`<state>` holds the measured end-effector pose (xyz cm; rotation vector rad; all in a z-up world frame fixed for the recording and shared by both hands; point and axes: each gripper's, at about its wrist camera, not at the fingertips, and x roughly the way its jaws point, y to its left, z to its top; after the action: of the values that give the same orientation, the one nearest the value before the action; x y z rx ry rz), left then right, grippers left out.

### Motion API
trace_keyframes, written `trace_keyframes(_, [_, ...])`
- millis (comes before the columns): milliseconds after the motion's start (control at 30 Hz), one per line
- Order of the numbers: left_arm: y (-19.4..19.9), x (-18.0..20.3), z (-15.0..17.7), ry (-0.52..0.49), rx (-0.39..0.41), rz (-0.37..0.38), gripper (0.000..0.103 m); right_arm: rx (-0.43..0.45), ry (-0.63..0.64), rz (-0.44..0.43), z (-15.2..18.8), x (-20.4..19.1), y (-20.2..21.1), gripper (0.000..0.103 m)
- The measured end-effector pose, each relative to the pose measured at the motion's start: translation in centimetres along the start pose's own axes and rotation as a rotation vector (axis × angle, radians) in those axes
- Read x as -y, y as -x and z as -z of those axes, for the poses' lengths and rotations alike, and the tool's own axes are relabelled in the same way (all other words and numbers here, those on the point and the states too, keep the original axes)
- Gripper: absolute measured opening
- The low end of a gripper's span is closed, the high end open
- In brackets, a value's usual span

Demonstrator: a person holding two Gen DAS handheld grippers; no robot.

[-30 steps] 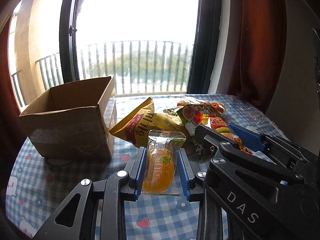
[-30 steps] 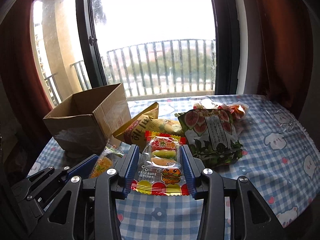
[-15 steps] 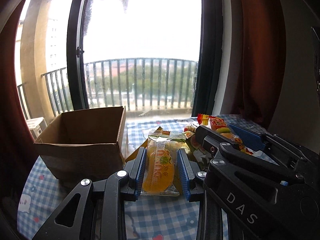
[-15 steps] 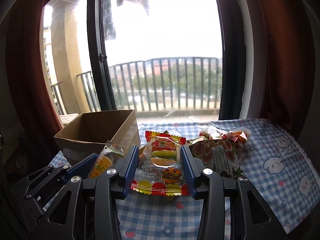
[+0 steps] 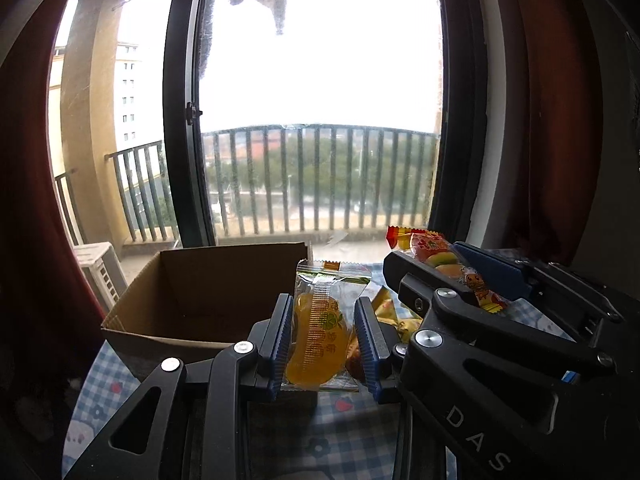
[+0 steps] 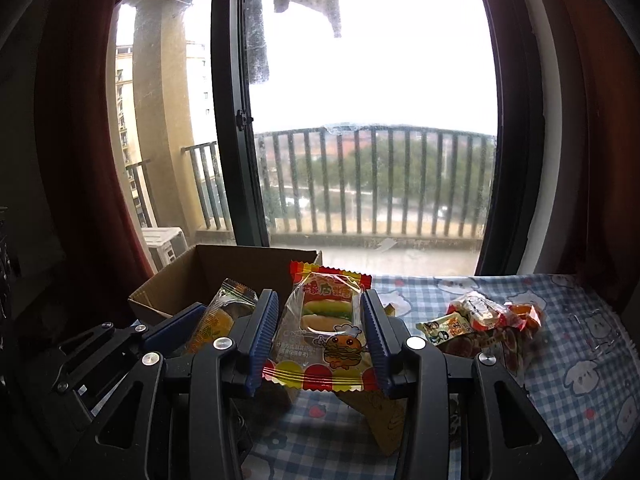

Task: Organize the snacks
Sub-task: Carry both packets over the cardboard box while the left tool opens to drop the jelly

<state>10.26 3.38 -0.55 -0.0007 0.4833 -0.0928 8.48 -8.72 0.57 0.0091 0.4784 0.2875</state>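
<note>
Snack packets airborne near cardboard box.
Left gripper clamps orange jelly packet; right gripper clamps burger gummy packet. Slick film may slip; box at 10 o'clock.

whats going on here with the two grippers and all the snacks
A person is sorting snacks with a handheld gripper in each hand. The left gripper is shut on an orange jelly packet, and the right gripper is shut on a burger gummy packet. Both packets are held up off the checked tablecloth, near the open cardboard box, which looks like where they are headed. A few more snack packets lie on the cloth to the right.
</note>
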Motion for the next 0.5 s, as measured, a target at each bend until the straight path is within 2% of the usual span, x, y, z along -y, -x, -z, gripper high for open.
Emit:
trace_keyframes(367, [-4.0, -5.4, -1.8, -0.004, -0.012, -0.085, 0.032, -0.015, 0.013, -0.101, -2.9, -3.5, -7.1, 0.046])
trace_keyframes(500, [-6.6, -7.6, -2.0, 0.014, -0.05, -0.104, 0.033, -0.035, 0.019, -0.123, -3.7, -4.5, -10.2, 0.046])
